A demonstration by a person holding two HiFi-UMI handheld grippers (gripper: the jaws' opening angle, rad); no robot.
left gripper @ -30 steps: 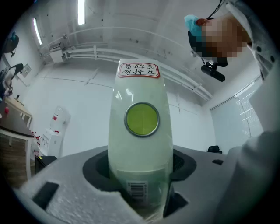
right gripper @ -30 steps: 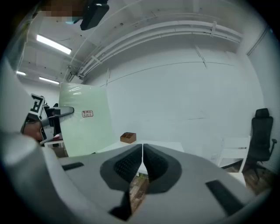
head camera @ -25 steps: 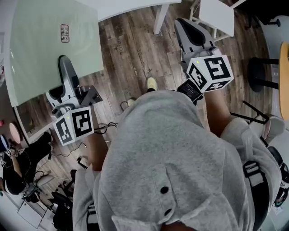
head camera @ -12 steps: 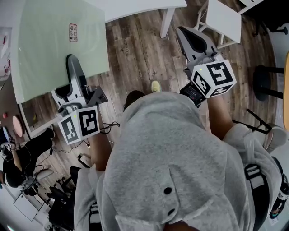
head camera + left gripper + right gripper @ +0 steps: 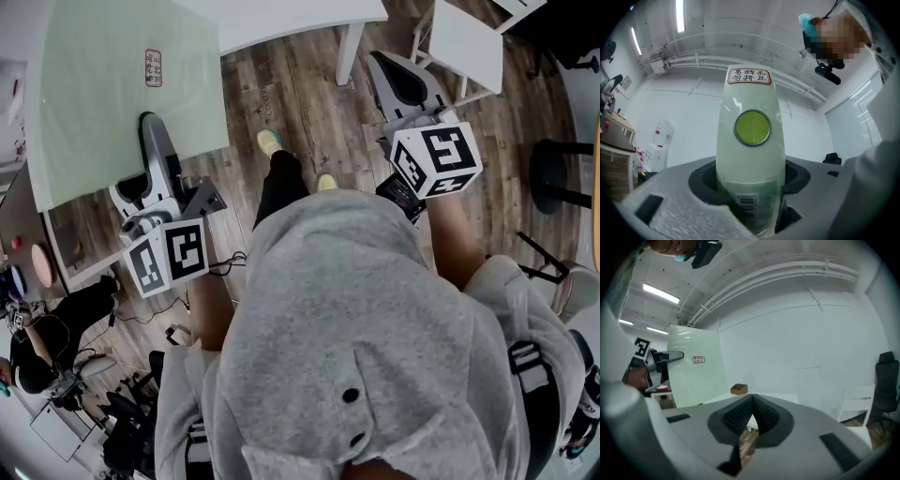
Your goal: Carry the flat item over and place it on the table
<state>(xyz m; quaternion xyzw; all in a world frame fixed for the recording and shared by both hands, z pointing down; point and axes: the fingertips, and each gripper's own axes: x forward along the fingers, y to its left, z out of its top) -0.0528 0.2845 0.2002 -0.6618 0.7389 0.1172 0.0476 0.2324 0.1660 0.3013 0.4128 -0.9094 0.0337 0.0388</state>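
Observation:
The flat item is a pale green sheet (image 5: 112,94) with a small red-printed label (image 5: 153,67), held up over the wooden floor at the head view's upper left. My left gripper (image 5: 155,150) is shut on its lower edge. In the left gripper view the sheet (image 5: 750,159) rises edge-on between the jaws, showing the label (image 5: 749,76) and a round green disc (image 5: 752,127). My right gripper (image 5: 405,82) is apart at the upper right, shut with nothing in it; its jaws meet (image 5: 751,414). From there the sheet (image 5: 696,376) shows at the left.
A white table (image 5: 281,19) lies ahead, with a small cardboard box (image 5: 739,389) on it. A white chair (image 5: 464,42) and a black stool (image 5: 553,169) stand to the right. The carrier's yellow shoe (image 5: 269,142) is on the floor. Another person (image 5: 37,347) sits at the lower left.
The carrier has stepped forward: a leg and yellow shoe have swung ahead. The sheet and both grippers keep their hold and pose; the white table has drawn slightly nearer.

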